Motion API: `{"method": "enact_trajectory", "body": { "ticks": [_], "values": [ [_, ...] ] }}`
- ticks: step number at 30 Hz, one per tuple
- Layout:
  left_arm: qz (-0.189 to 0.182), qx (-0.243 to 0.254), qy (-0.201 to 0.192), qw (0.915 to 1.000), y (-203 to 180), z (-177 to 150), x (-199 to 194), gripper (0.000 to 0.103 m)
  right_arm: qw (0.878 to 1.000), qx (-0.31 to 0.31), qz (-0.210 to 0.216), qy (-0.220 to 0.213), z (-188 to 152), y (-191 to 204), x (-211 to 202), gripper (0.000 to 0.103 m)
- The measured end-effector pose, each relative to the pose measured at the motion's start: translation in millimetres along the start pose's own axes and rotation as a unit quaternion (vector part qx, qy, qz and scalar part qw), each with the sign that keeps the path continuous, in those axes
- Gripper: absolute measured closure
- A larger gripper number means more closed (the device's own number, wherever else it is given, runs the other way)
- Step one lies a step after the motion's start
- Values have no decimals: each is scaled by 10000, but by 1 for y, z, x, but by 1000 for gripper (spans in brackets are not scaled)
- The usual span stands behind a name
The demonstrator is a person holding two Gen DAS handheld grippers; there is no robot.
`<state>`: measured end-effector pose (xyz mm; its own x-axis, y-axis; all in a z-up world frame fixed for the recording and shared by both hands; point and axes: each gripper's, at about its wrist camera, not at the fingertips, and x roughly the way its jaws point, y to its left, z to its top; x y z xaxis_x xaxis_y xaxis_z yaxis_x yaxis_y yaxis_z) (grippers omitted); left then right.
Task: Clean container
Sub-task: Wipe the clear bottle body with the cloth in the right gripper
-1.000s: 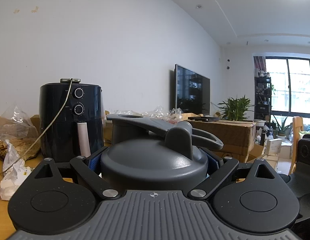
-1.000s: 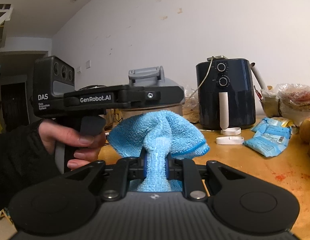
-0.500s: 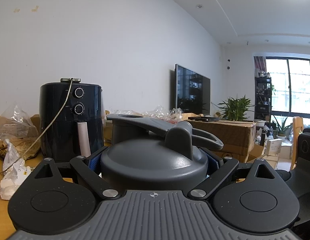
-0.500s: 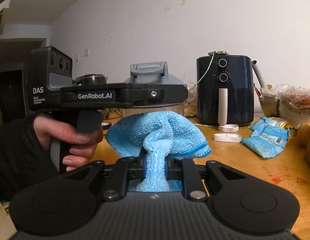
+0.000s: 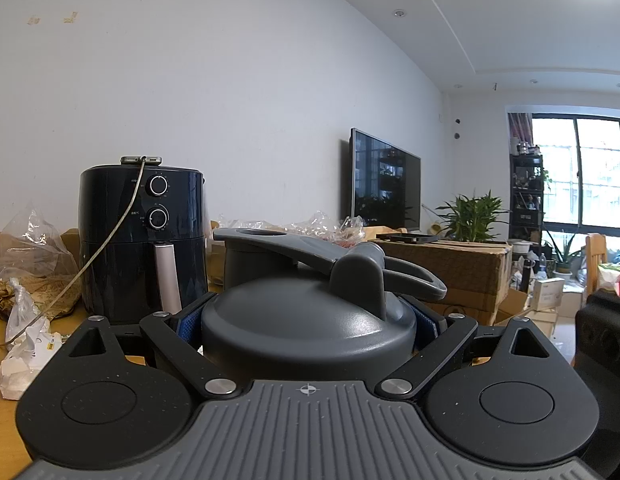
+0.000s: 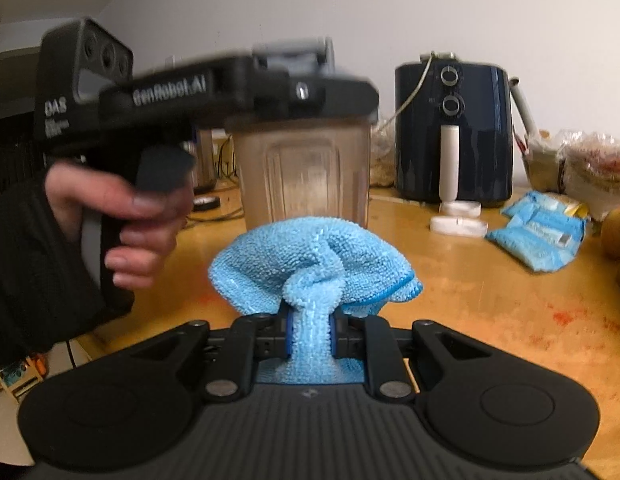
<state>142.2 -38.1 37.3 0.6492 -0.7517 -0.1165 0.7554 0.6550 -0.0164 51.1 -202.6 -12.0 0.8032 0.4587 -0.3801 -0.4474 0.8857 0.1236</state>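
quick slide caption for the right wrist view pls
Right tool clamps a bunched blue cloth before the clear container, which the left tool grips under its grey lid.

You are working in a lived-in home, an open living and dining room. Evidence: wall-mounted television (image 5: 383, 184), potted plant (image 5: 471, 216), large window (image 5: 581, 172), air fryer (image 5: 144, 236) and food bags (image 6: 537, 236) on a wooden table (image 6: 489, 304).
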Motion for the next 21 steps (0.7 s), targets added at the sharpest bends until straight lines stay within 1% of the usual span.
{"method": "enact_trajectory", "body": {
  "ticks": [8, 21],
  "values": [
    [-1, 0, 0, 10000, 0, 0, 0, 8, 9996, 34, -17, 272, -11, -1, 11, 94],
    [1, -13, -22, 10000, 1, 2, 1, 8, 9993, 105, -20, 366, -11, -3, 15, 94]
  ]
}}
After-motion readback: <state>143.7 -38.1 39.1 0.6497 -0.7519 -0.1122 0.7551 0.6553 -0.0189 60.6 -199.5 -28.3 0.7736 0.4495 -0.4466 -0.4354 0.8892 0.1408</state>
